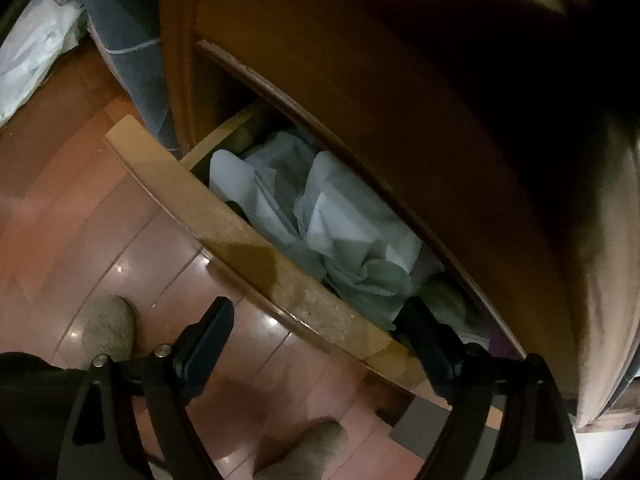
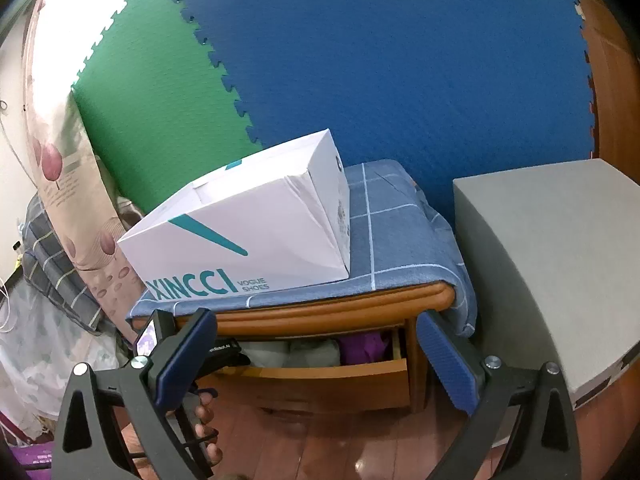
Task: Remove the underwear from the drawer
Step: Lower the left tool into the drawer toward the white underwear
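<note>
Shoe box [image 2: 248, 236] front, large teal letters: reading "XINCCI", first letter partly cut off by the blue checked cloth's [image 2: 400, 236] edge.
Shoe box front, small teal print right of the brand: reading "VOGUE SHOES", stacked in two lines.
Black device [image 2: 222, 354] before the open drawer [image 2: 320, 376], small white print: showing "…Robot.AI", its start hidden.
Shoe box end panel: carrying grey marks, too small for reading.
</note>
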`<state>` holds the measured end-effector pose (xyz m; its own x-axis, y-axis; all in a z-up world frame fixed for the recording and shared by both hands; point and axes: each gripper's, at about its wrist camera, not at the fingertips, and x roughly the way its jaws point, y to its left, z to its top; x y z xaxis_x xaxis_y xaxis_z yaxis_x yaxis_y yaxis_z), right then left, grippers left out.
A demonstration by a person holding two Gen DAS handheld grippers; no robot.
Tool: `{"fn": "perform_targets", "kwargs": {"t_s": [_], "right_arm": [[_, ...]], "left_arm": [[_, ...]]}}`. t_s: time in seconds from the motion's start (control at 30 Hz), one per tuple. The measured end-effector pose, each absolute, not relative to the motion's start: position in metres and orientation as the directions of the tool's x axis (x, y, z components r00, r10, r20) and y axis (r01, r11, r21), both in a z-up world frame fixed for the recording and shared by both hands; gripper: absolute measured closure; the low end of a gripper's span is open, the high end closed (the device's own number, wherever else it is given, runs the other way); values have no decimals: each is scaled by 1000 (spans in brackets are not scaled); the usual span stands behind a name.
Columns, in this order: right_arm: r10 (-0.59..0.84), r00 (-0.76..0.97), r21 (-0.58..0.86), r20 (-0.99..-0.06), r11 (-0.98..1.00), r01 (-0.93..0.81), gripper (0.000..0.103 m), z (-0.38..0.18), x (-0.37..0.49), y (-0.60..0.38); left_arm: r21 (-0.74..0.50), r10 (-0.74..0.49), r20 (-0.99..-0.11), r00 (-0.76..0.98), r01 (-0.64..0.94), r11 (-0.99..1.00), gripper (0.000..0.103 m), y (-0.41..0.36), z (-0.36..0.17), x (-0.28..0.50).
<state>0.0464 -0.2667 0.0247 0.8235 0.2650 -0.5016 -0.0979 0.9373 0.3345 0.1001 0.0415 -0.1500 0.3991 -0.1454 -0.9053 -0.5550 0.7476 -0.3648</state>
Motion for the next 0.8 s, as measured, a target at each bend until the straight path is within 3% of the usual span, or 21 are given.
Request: {"fn": "perform_targets", "kwargs": {"t_s": [0.07, 0.13, 0.33, 0.43, 0.5, 0.6, 0.8], "right_arm": [[270, 820, 342, -505, 935, -98, 1, 24, 47, -268], [276, 815, 347, -510, 933, -99, 1, 23, 48, -267], [283, 806, 356, -519, 929, -98, 1, 21, 51, -268], [290, 797, 369, -530, 925, -92, 1, 18, 53, -269], [295, 790, 375, -537, 923, -89, 1, 16, 54, -270], [294, 786, 374, -544, 923, -86, 1, 14, 55, -270], [298, 777, 388, -554, 919, -75, 1, 12, 59, -272]], "left_arm": [[-324, -95, -916, 391, -577, 750, 6, 39, -150, 100], [-315, -79, -917, 391, -586, 747, 0, 34, -150, 99], [-333, -69, -911, 407, -626, 705, 2, 36, -161, 90], [-562, -301, -827, 475, -680, 472, 5, 55, -198, 75], [-631, -367, -775, 515, -664, 401, 4, 61, -212, 71], [-520, -236, -846, 478, -640, 566, 10, 51, -186, 76], [-525, -265, -843, 468, -611, 592, 12, 49, -183, 84]]}}
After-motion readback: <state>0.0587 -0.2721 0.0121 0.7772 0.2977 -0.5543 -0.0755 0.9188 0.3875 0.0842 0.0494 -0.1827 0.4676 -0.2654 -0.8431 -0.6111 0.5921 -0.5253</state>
